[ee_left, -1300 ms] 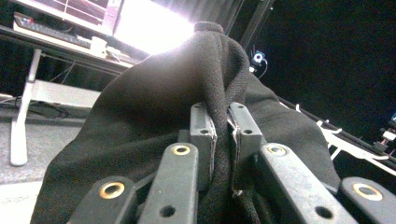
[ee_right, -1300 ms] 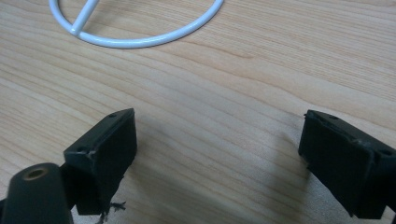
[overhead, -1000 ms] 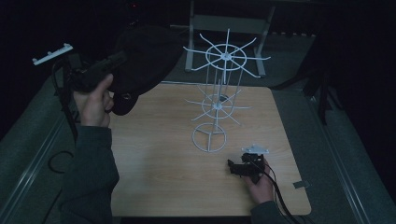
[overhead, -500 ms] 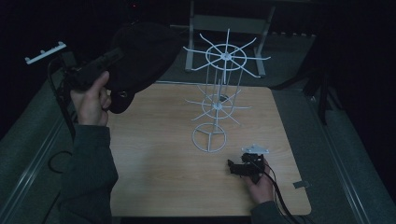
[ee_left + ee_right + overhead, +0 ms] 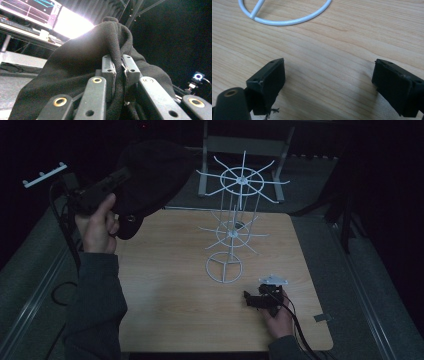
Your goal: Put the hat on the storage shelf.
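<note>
The wooden table [image 5: 170, 285] bears a white wire rack [image 5: 235, 227]; no readable writing shows on either. Above its far-left corner hangs the black cloth [image 5: 150, 175] — pinched tight in the left gripper [image 5: 119, 67] — while the right gripper [image 5: 328, 80] rests on the table, jaws wide apart, holding nothing.

Black cloth [image 5: 75, 75] cut off below.

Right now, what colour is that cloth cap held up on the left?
Black, plain knit; the cap shows best in the left gripper view.
</note>
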{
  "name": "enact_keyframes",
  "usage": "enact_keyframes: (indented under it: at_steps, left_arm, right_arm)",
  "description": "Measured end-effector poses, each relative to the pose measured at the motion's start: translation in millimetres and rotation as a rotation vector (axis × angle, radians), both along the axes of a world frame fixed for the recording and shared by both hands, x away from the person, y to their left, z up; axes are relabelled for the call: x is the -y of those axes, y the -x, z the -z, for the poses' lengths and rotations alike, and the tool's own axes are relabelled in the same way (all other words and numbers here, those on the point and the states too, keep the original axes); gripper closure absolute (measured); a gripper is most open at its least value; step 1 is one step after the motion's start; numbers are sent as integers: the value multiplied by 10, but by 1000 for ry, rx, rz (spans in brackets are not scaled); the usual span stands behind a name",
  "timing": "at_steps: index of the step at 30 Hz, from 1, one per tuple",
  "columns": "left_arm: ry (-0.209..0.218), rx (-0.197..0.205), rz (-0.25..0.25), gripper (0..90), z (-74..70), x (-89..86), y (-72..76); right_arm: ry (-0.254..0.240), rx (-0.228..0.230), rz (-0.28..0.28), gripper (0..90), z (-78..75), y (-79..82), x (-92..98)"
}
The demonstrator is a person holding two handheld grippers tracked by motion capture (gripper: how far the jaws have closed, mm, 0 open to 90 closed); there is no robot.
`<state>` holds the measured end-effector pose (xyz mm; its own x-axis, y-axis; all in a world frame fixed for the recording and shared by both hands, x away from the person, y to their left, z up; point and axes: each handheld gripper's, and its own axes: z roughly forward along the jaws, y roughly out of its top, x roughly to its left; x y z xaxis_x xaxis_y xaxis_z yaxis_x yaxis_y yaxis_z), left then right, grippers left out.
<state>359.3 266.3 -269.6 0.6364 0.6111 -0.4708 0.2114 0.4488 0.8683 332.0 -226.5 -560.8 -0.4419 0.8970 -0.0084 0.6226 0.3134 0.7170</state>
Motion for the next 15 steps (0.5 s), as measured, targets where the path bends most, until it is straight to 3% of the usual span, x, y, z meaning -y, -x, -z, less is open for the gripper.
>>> enact_keyframes:
  at_steps: [15]
  left_arm:
    - [-23, 42, 37, 833, -190, 137, -15]
  right_arm:
    - [0, 0, 0, 111, 0, 0, 0]
